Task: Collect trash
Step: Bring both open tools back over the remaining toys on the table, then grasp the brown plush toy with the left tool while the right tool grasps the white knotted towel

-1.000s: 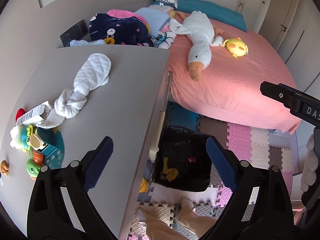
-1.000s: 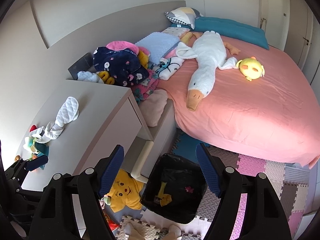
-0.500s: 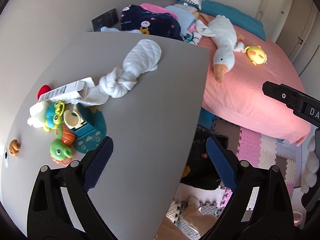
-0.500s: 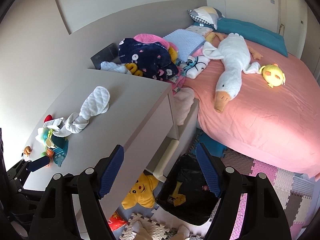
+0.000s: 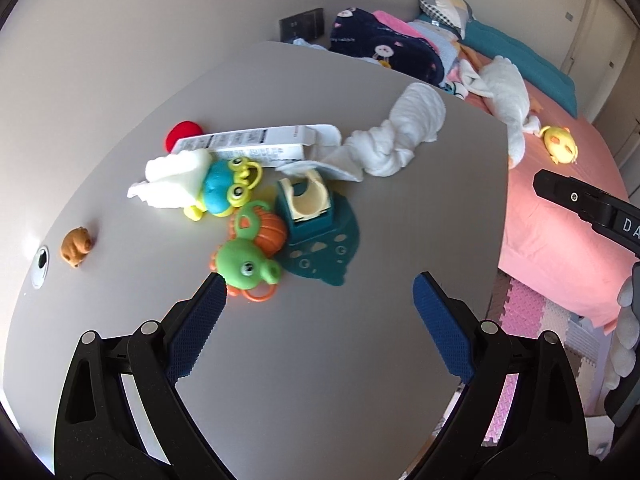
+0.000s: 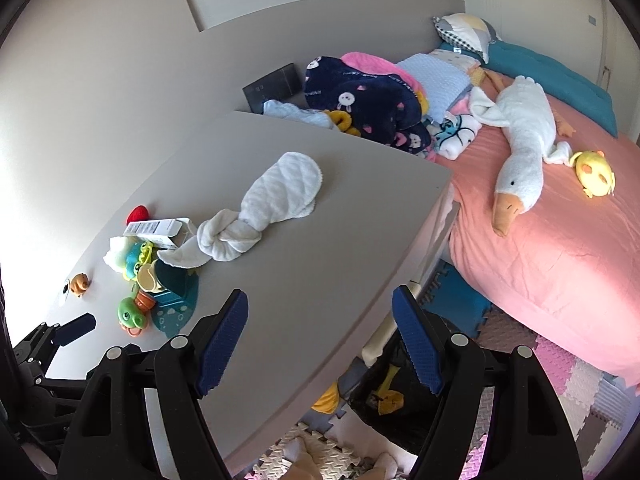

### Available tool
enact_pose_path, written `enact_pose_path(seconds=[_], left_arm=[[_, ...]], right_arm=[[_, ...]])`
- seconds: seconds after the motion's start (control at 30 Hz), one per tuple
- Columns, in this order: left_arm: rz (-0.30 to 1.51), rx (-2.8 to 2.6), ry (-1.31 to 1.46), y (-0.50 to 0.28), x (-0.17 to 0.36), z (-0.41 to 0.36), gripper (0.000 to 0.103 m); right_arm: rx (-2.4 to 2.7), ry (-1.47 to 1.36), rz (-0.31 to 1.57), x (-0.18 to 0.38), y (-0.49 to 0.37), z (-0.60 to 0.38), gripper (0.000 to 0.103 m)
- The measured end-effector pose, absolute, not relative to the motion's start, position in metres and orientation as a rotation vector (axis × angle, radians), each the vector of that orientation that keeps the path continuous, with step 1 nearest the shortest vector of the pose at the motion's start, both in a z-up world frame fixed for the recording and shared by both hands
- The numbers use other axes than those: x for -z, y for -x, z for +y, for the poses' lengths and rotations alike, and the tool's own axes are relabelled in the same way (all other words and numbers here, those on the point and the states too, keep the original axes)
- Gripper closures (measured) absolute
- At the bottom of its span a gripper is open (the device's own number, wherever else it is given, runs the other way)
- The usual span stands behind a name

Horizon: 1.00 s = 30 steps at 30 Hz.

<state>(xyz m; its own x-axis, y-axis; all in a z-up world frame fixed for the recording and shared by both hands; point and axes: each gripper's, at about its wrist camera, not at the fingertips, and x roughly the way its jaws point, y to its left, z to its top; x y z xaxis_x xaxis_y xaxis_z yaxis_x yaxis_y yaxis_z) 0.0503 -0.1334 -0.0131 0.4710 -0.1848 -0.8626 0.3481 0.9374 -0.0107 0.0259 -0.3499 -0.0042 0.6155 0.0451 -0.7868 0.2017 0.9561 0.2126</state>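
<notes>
On the grey dresser top lie an empty white carton, a crumpled white tissue and a knotted white cloth. The carton and the cloth also show in the right wrist view. My left gripper is open and empty above the dresser, just short of the toys. My right gripper is open and empty over the dresser's front edge. A black-lined trash bin stands on the floor below, partly hidden by the gripper.
Plastic toys sit among the trash: a green frog, a blue frog, a teal boat, a small brown bear. A pink bed with a plush goose lies to the right. Foam mats cover the floor.
Both grippers have swung left, from over the bin and floor to over the dresser. The left gripper has closed in on the toys and the carton. Both stayed open.
</notes>
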Motion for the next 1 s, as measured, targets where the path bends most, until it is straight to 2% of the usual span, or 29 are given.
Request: enact_pose_path(seconds=[1.0], left_arm=[[1.046,0.056,-0.018,-0.126,0.042,0.028,0.012]], right_arm=[[0.127,-0.364,1.046,0.049,-0.149,-0.272,0.028]])
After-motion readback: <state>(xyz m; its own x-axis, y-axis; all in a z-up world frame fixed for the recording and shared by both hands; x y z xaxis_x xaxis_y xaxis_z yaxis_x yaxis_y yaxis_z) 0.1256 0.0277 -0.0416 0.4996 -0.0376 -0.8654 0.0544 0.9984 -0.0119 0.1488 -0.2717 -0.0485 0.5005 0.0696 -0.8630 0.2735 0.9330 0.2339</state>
